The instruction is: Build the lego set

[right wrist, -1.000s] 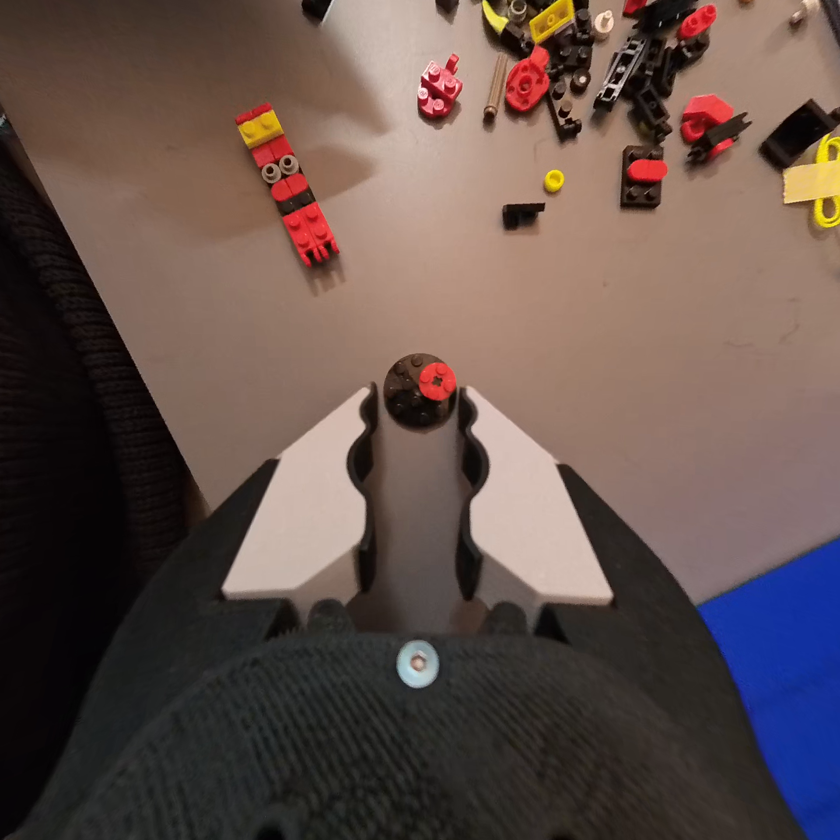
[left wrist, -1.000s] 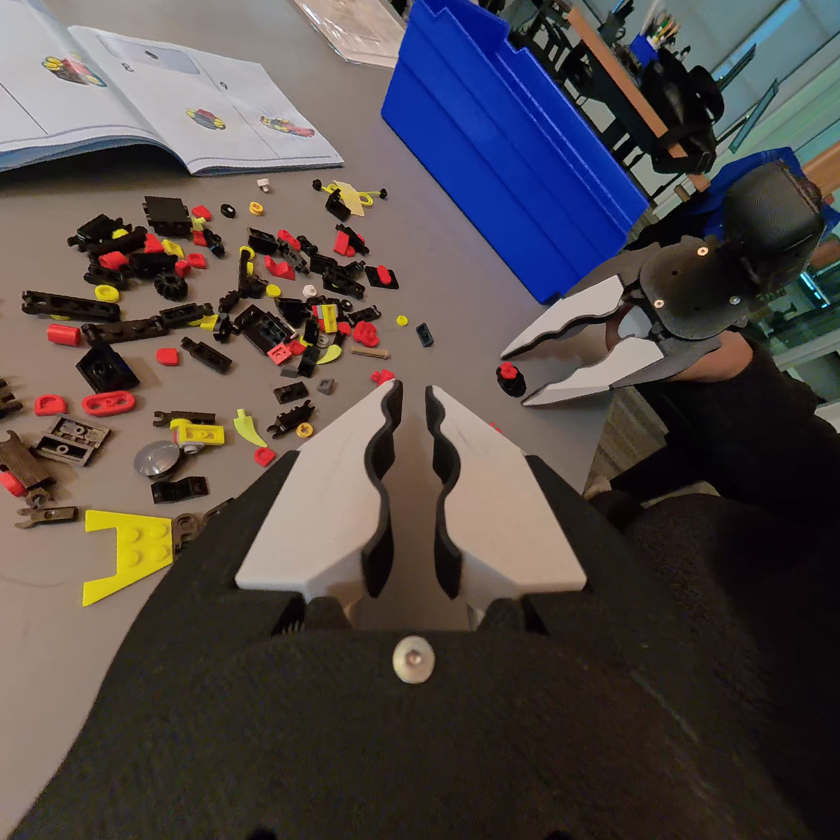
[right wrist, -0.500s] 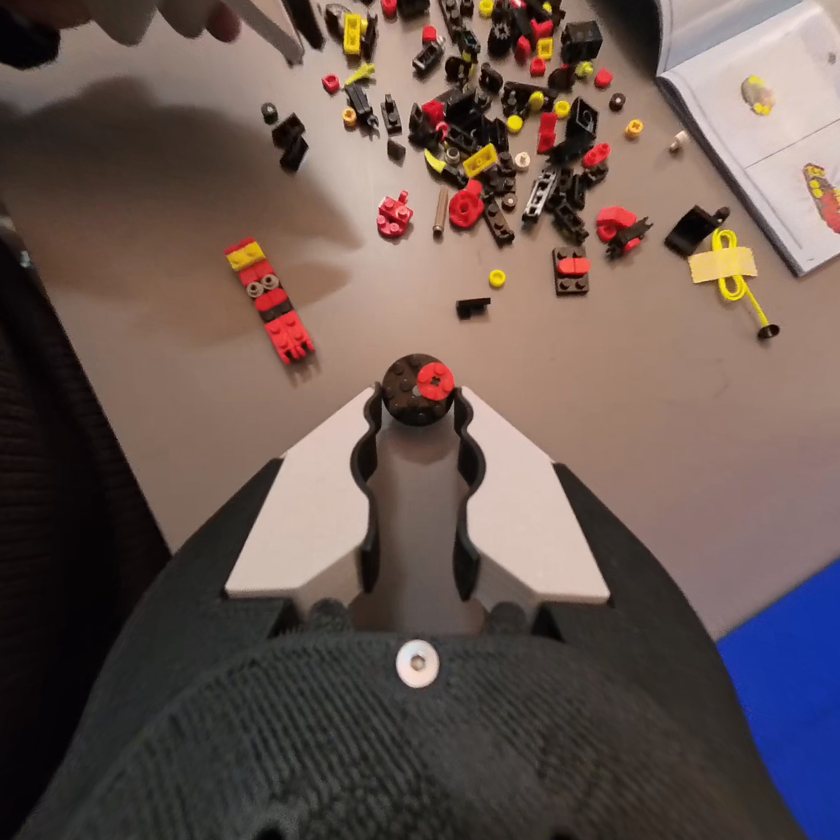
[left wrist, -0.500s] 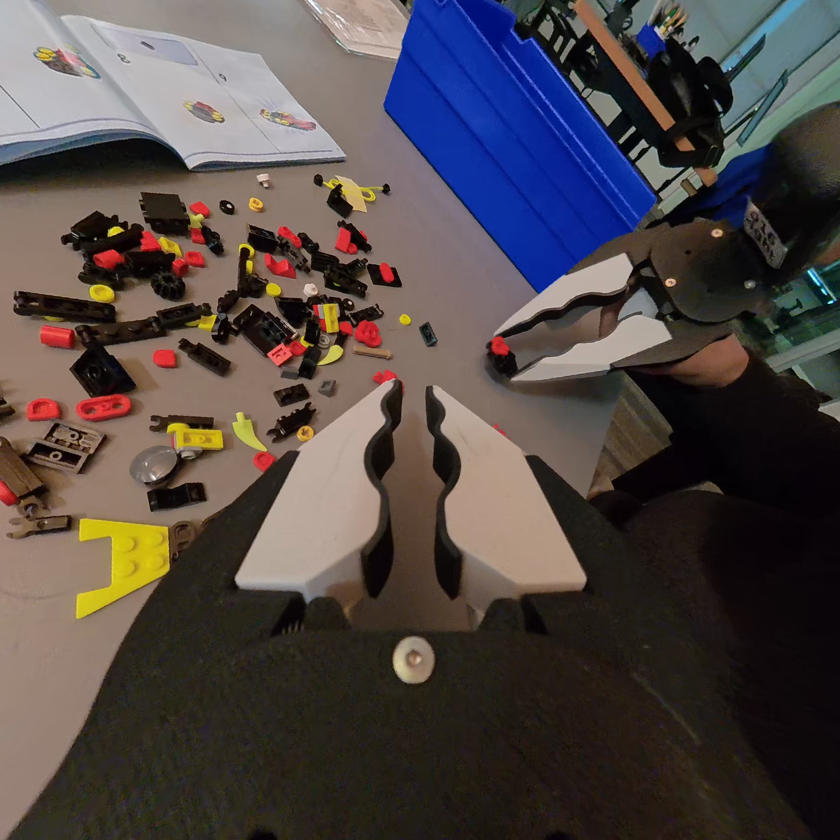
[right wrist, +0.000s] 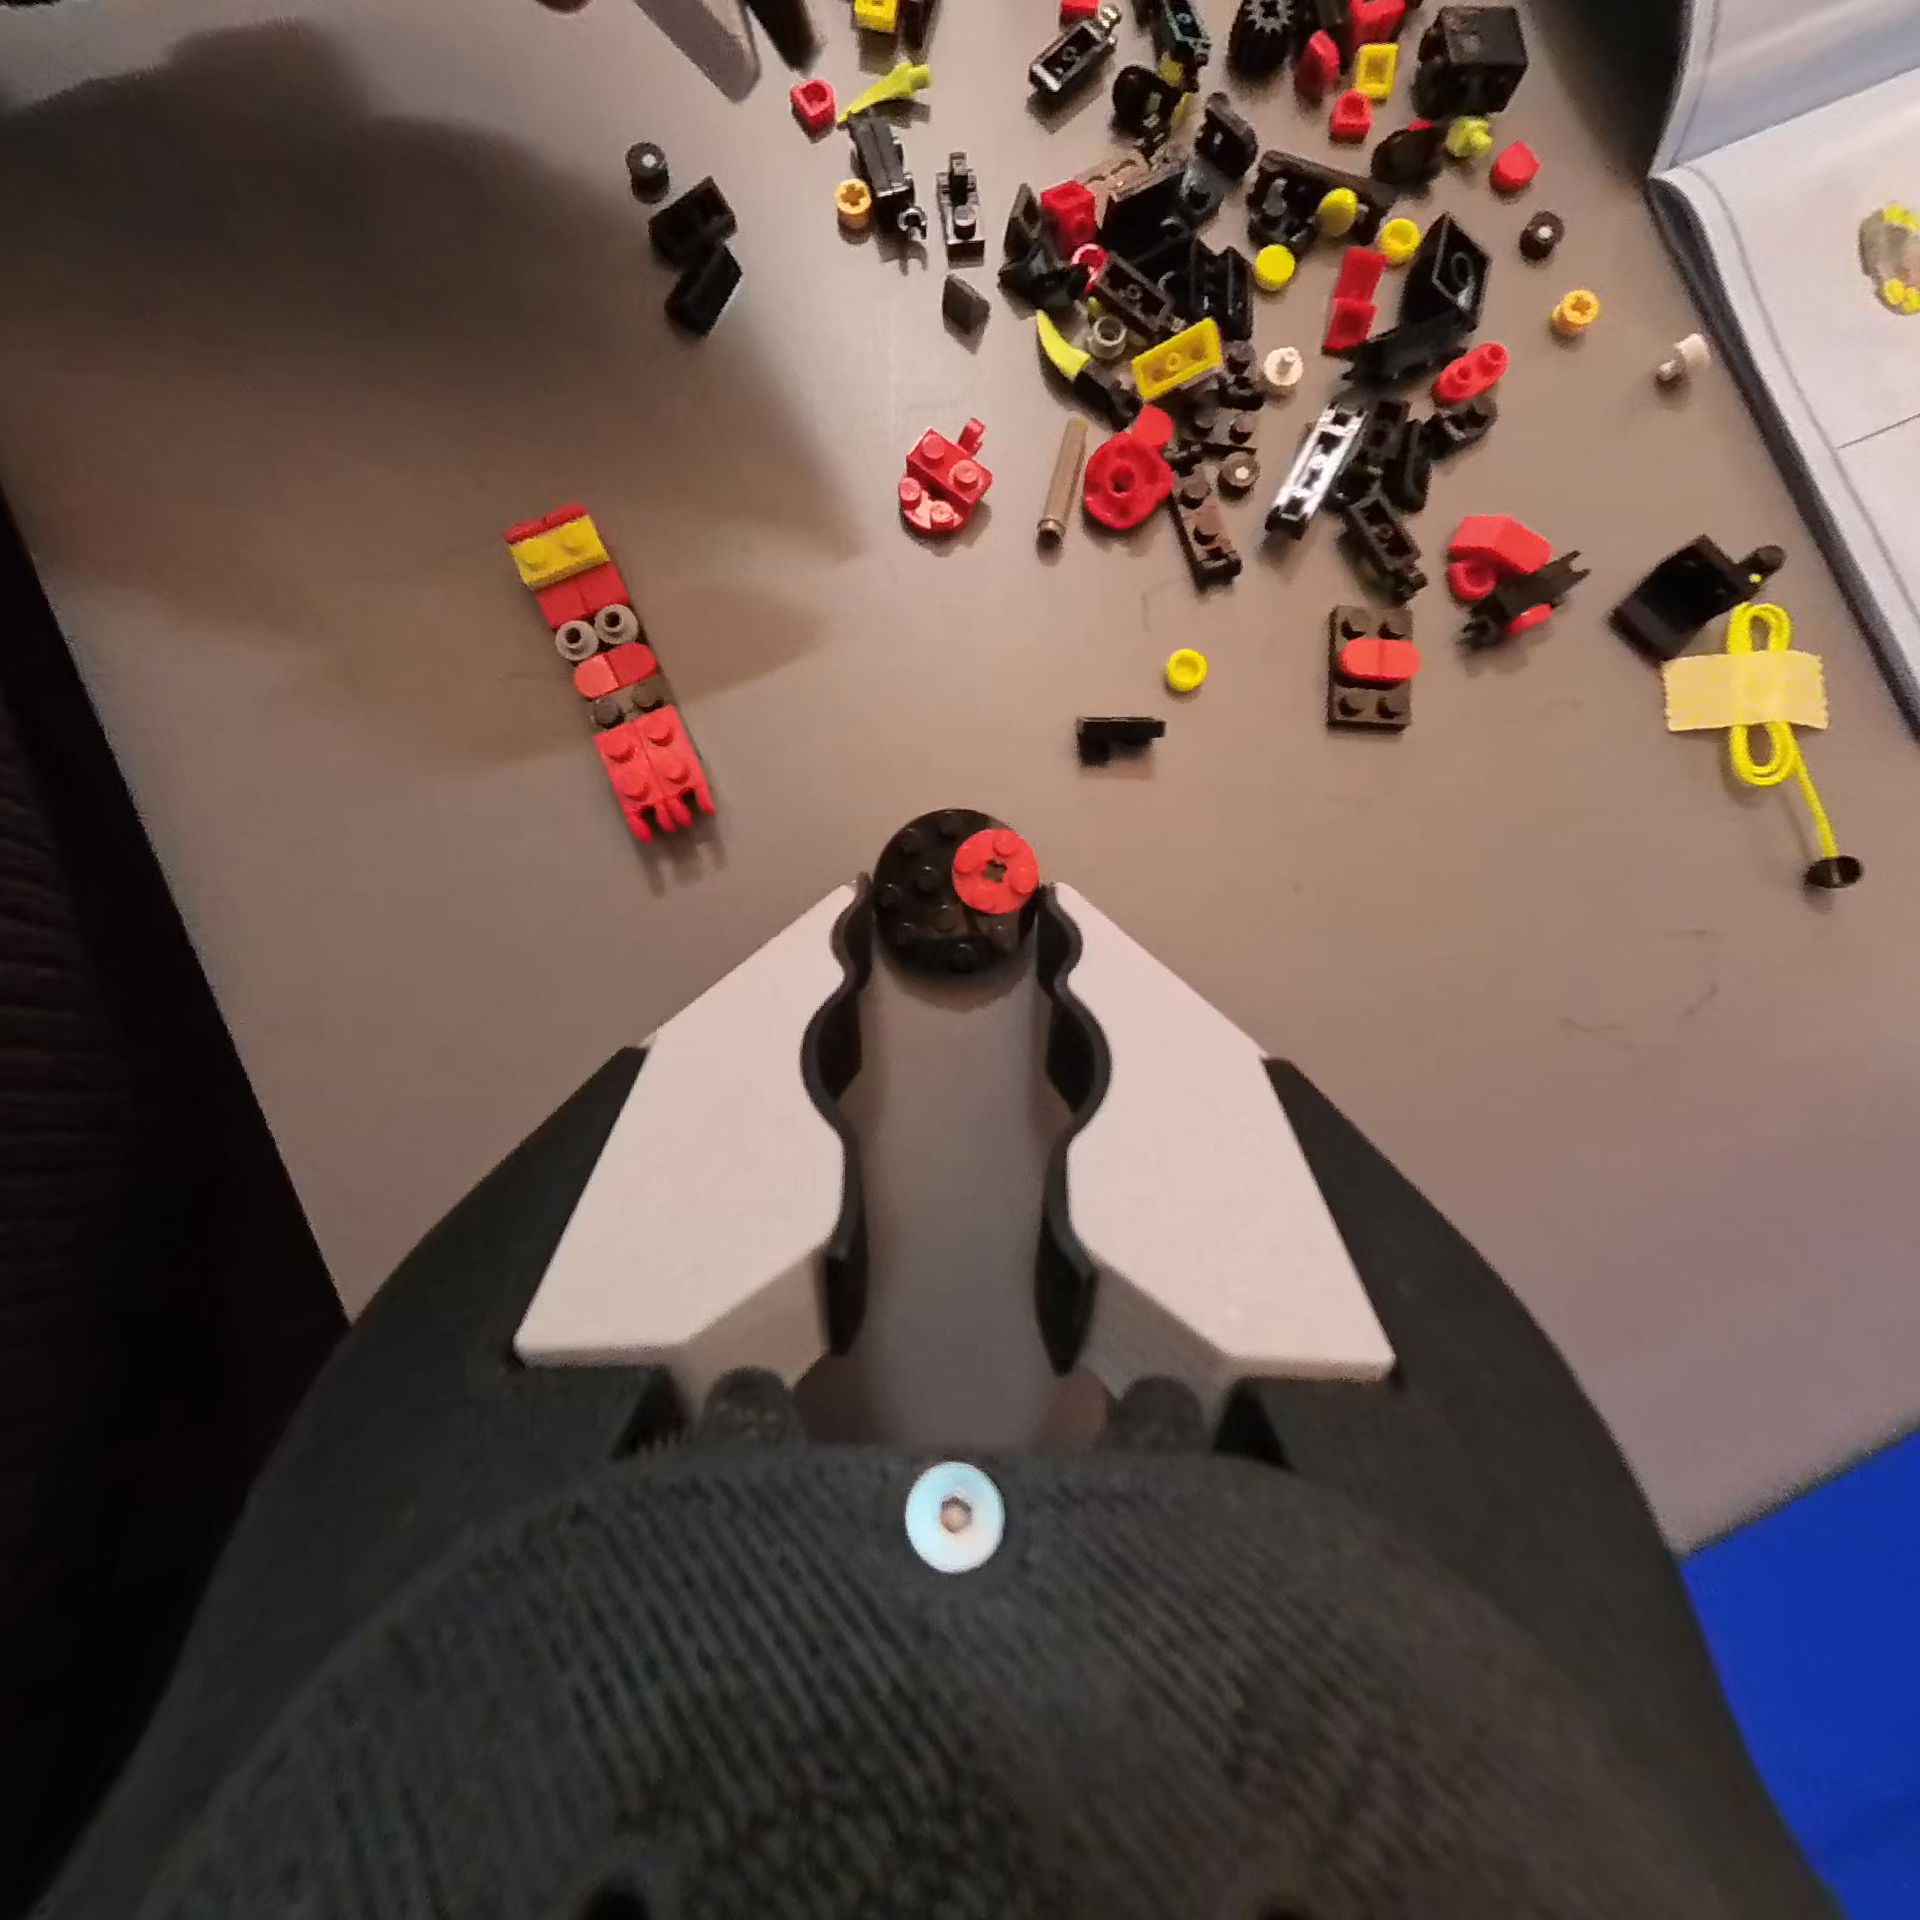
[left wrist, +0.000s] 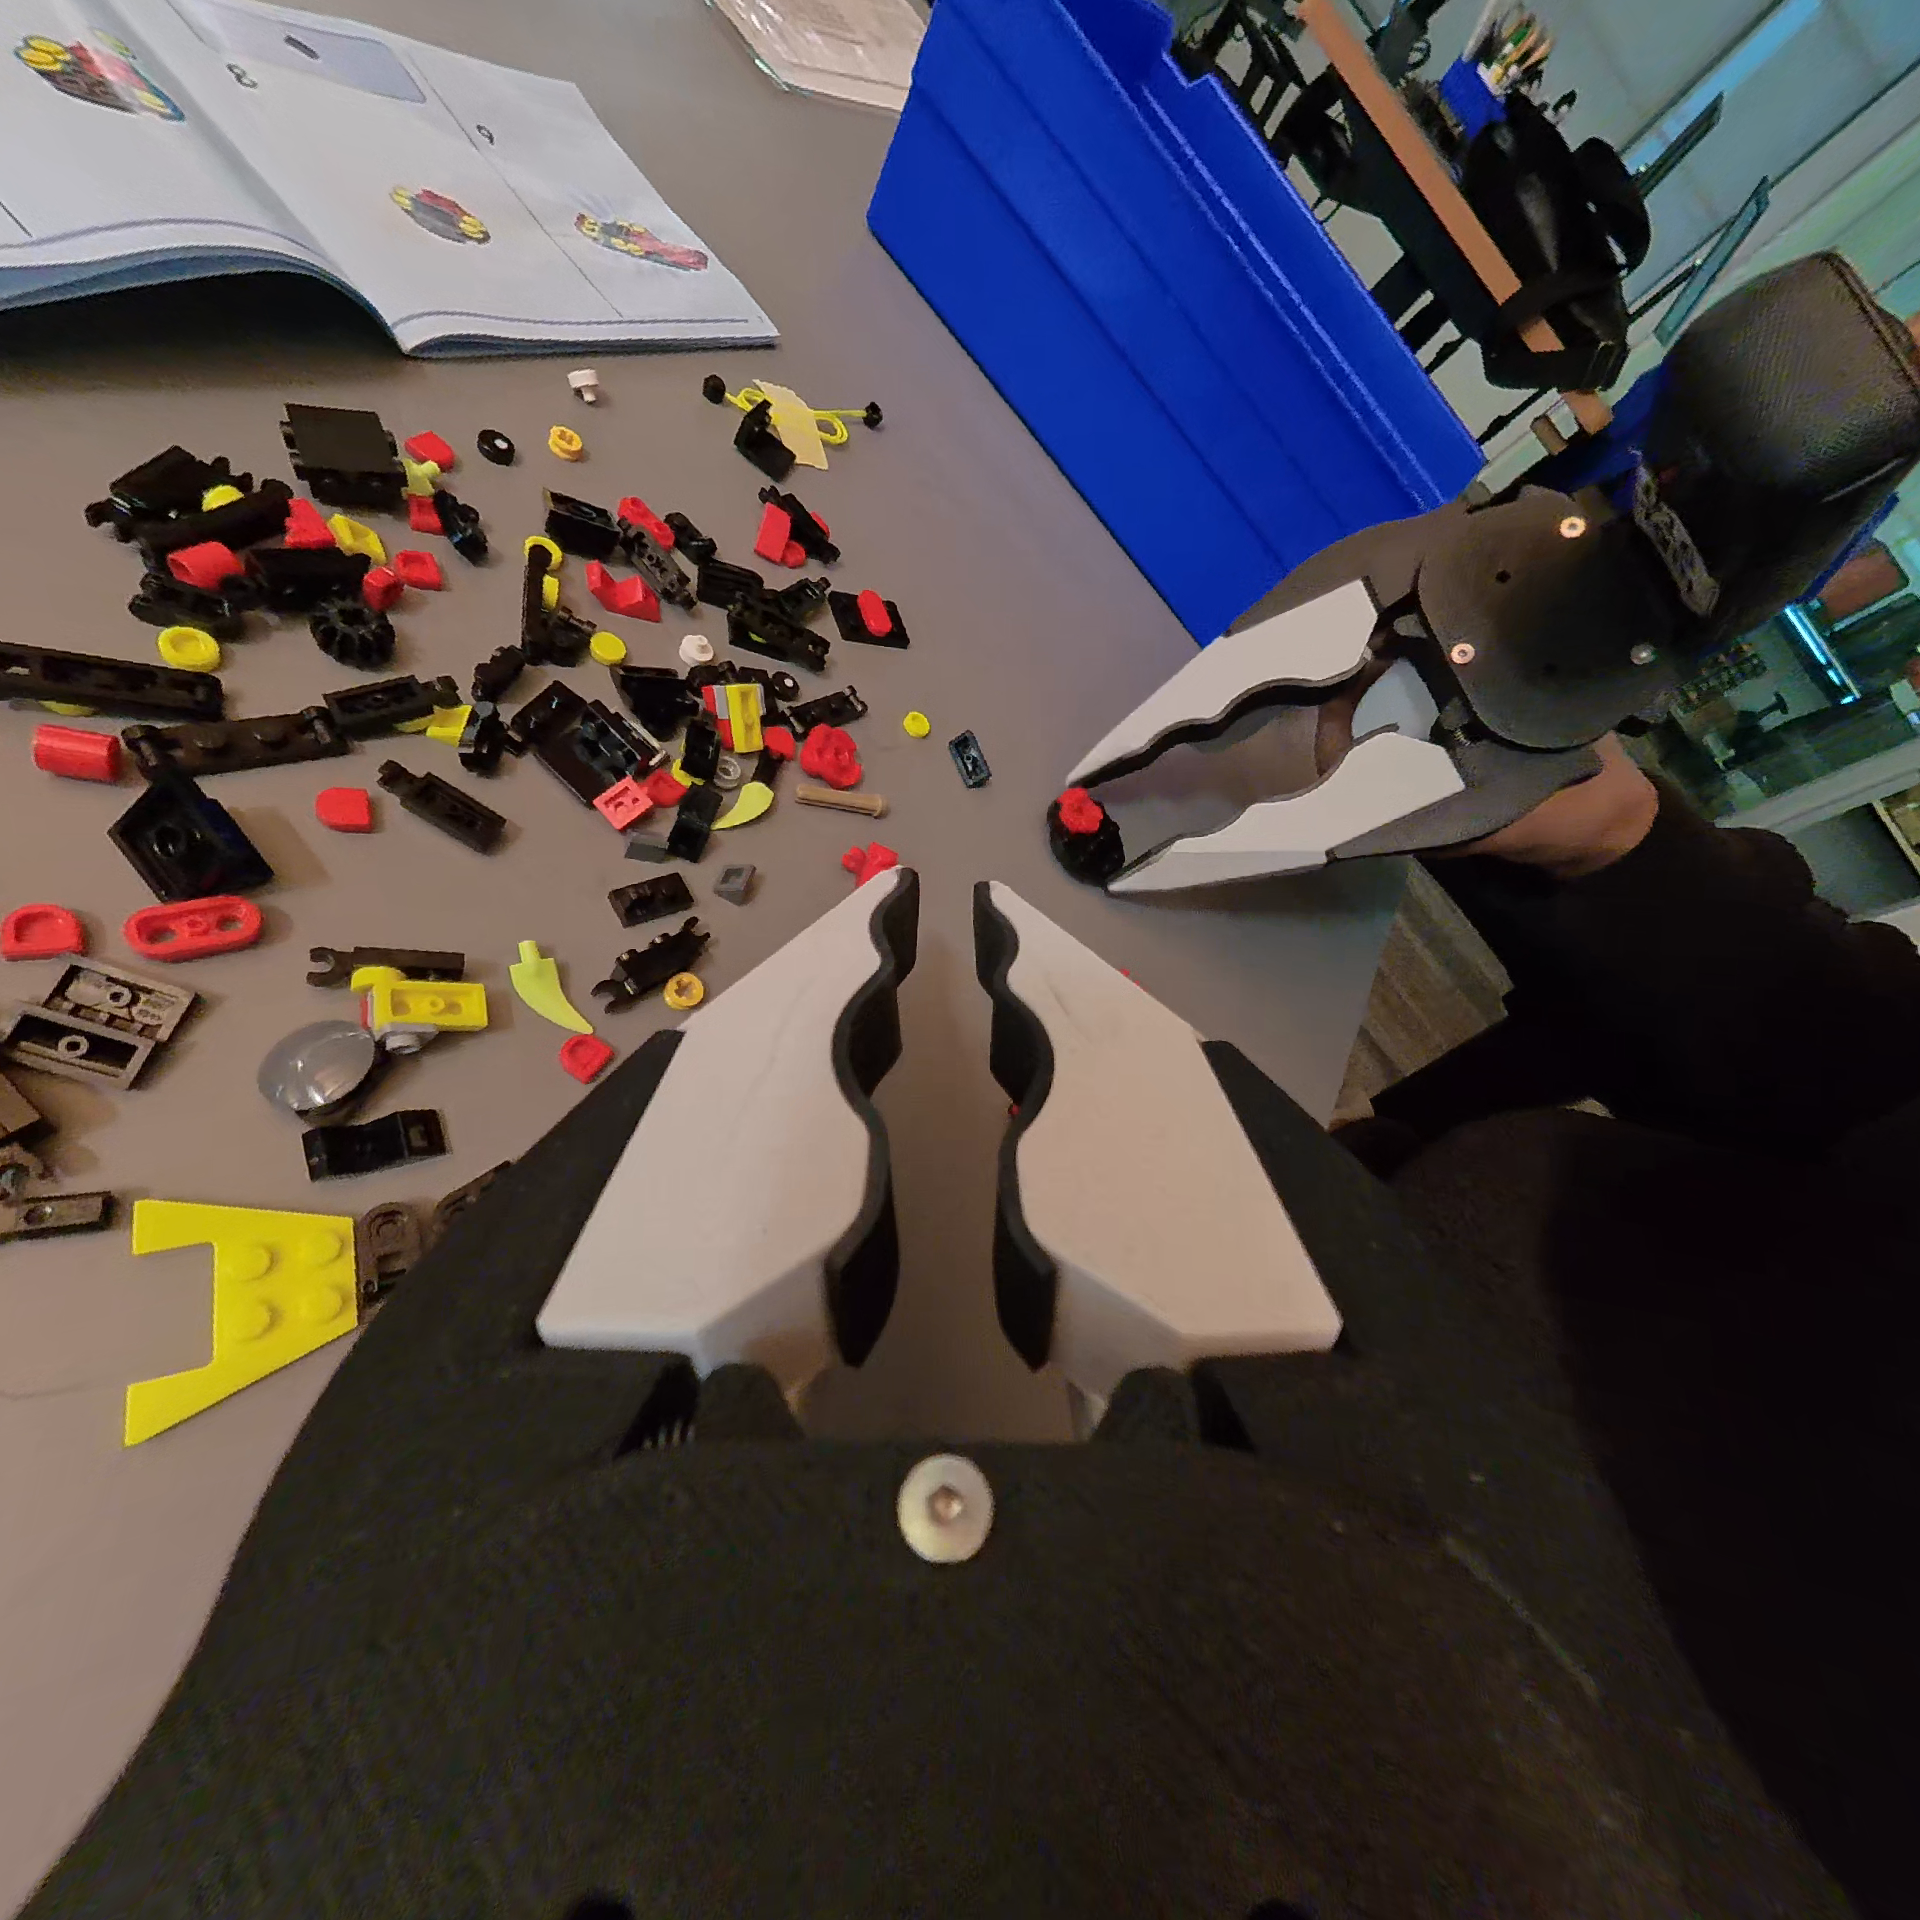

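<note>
Grey table [right wrist: 1455,1039], loose lego pieces [left wrist: 582,665] scattered across far half, open instruction booklet [left wrist: 312,177] beyond, blue bin [left wrist: 1143,291] at right.

Part-built red, yellow and black strip [right wrist: 608,665] lies alone near table edge, long axis running roughly away from right gripper, ahead and to its left.

Right gripper [right wrist: 951,914] nearer: fingertips closed on round black plate with red stud [right wrist: 961,888].

Left gripper [left wrist: 943,899] hovers above table, jaws nearly closed, narrow gap, holding nothing.
</note>
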`<state>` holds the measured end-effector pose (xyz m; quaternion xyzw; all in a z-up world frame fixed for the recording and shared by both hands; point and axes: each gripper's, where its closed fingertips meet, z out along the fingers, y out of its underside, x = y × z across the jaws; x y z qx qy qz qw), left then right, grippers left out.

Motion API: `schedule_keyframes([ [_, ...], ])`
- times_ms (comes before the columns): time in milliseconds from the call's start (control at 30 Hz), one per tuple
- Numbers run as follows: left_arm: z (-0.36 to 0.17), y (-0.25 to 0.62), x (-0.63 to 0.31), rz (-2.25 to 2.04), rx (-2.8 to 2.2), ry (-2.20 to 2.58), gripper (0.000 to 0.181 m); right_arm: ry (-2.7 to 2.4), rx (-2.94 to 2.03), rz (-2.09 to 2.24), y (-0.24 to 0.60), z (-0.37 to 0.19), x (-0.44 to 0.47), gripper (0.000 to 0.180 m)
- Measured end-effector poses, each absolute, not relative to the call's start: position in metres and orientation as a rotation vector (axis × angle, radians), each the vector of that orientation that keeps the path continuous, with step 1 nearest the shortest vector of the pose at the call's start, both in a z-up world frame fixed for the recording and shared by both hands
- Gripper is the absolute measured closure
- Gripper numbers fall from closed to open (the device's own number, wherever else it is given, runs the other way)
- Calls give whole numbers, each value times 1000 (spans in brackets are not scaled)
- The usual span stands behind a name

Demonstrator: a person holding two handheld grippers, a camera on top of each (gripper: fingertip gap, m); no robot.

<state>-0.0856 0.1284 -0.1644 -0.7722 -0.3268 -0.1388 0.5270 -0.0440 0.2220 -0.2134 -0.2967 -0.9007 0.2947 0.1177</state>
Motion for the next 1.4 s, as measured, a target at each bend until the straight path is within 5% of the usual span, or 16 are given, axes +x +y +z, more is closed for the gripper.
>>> schedule_keyframes([
  [300, -170, 133, -83, -345, -1872, -774, 173, -2591, -874, 994, 219, -205, -45, 137],
  [500, -165, 130, -90, -352, -1823, -804, 173, -2635, -721, 1273, 170, -183, -22, 144],
  [1400, -148, 123, -98, -357, -1704, -839, 174, -2758, -619, 1067, 148, -217, -19, 165],
])
